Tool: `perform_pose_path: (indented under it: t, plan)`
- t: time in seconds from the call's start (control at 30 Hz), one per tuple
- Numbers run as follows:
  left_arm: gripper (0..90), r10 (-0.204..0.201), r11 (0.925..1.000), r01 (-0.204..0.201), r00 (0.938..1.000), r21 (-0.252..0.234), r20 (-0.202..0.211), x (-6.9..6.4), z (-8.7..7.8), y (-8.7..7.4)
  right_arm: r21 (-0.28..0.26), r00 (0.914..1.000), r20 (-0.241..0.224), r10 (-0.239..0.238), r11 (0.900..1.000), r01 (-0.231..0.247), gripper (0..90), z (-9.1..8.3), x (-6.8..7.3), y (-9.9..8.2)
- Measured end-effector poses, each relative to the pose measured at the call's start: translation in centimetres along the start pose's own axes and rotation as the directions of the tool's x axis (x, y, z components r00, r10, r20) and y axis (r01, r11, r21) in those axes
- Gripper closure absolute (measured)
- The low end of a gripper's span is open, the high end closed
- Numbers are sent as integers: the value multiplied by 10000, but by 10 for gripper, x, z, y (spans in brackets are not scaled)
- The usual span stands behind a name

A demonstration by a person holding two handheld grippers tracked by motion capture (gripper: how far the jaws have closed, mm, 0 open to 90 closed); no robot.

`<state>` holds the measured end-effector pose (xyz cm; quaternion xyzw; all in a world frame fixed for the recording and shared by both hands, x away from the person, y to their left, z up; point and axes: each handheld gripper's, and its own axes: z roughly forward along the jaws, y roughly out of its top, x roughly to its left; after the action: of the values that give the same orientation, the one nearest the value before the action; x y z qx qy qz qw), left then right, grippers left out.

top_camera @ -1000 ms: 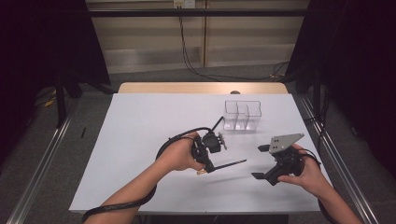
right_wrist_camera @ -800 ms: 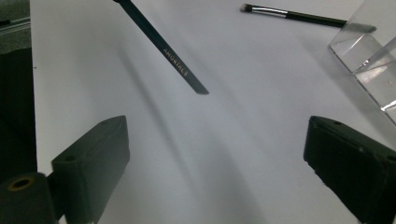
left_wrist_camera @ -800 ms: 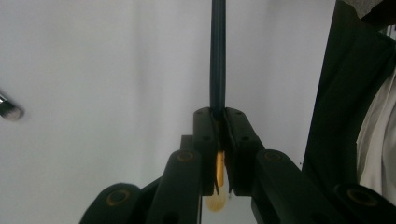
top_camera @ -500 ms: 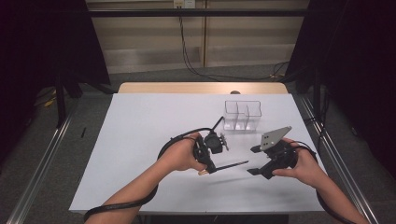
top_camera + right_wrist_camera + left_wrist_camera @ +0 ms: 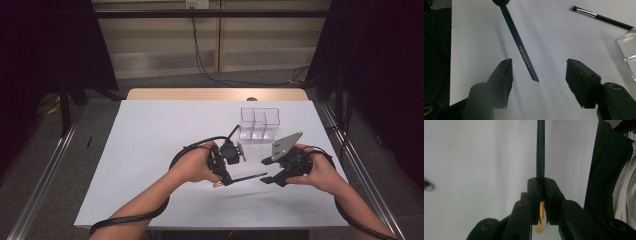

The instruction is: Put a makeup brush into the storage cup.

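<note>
Your left gripper (image 5: 227, 179) is clamped on a thin dark stick, a brush handle (image 5: 248, 176), near the front of the white table (image 5: 150, 150). In the left gripper view the jaws are pinched tight on that handle (image 5: 540, 150), which runs straight out from the pads; a gold-coloured bit (image 5: 541, 210) sits between the jaws behind the pads.

Your right gripper (image 5: 268, 179) sits just right of the handle's free end, jaws pointing at it. Its jaws have just been closing and stand about half open. In the right gripper view the handle (image 5: 520, 48), with pale lettering on it, comes in from the top, and its cut end lies between the two jaws, nearer the left-hand one. Pads aren't touching it: gap on both sides, so no grip yet from the right gripper (image 5: 537, 75).

Further out, a second brush (image 5: 599, 17) with a metal ferrule and pale bristle tip lies flat on the table, near a clear organiser box (image 5: 627, 52). In the high view that clear box (image 5: 259, 123), with three compartments, stands behind both grippers, toward the right far side. The second brush (image 5: 233, 133) lies just left of it.
</note>
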<state>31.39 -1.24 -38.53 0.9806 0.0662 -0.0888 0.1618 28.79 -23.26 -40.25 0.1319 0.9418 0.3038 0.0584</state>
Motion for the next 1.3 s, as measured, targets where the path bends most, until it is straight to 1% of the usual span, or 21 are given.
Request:
perform_pose_path:
  t: [0.07,0.1,0.13,0.2,0.3,0.37,0.4,0.57,0.63,0.67,0.73,0.87,0.93,0.97,1.0,1.03,1.13,1.23,1.3]
  plan:
    - [842,82,10000,-82,10000,-29,2,0,0,1,26,9997,-241,-101,9999,101,494,2,1,2]
    - [842,55,10000,-55,10000,-76,11,0,0,1,121,9995,-326,-48,9999,52,503,3,1,3]
    - [842,149,9999,-149,9999,-30,19,0,-1,2,203,9995,-270,-136,9997,141,509,4,2,4]
    - [842,81,9999,-80,10000,-96,42,-1,-1,3,229,9993,-317,-194,9995,202,523,5,2,6]
    - [842,228,9997,-228,9997,17,77,0,-1,5,216,9988,-333,-364,9991,371,562,8,2,9]
    - [842,190,9998,-190,9998,-67,68,-1,0,6,220,9984,-346,-437,9988,445,595,8,2,10]
    - [842,273,9996,-273,9996,-22,88,0,0,7,246,9983,-370,-455,9986,464,597,9,2,10]
    - [842,259,9997,-258,9995,-44,158,1,1,10,393,9975,-304,-636,9971,648,633,9,2,11]
    - [842,185,9998,-183,9997,-101,150,1,2,10,407,9965,-271,-796,9959,807,641,9,2,12]
    - [842,273,9996,-273,9995,-29,172,2,2,11,426,9964,-309,-785,9959,798,649,10,3,11]
    - [842,255,9997,-254,9995,-45,186,2,3,12,451,9959,-316,-847,9953,861,658,10,3,11]
    - [842,256,9996,-258,9993,65,284,2,5,13,489,9938,-276,-1073,9929,1085,659,12,5,13]
    - [842,165,9999,-167,9993,42,321,2,6,13,532,9923,-300,-1199,9912,1214,662,12,7,14]
    - [842,275,9995,-279,9990,118,344,3,6,14,470,9918,-307,-1244,9909,1258,662,13,8,15]
    - [842,278,9995,-283,9990,115,354,4,6,14,476,9914,-294,-1272,9906,1285,662,12,9,17]
    - [842,199,9998,-200,9992,30,351,3,7,14,451,9908,-315,-1313,9901,1327,670,12,10,18]
    - [842,173,9998,-175,9993,48,338,5,7,15,465,9903,-379,-1334,9897,1351,720,12,10,18]
    - [842,29,10000,-26,9990,-79,441,6,6,15,493,9900,-396,-1356,9893,1374,773,12,10,18]
    - [841,6,9999,2,9985,-145,551,7,5,14,492,9899,-400,-1360,9892,1379,786,12,10,16]
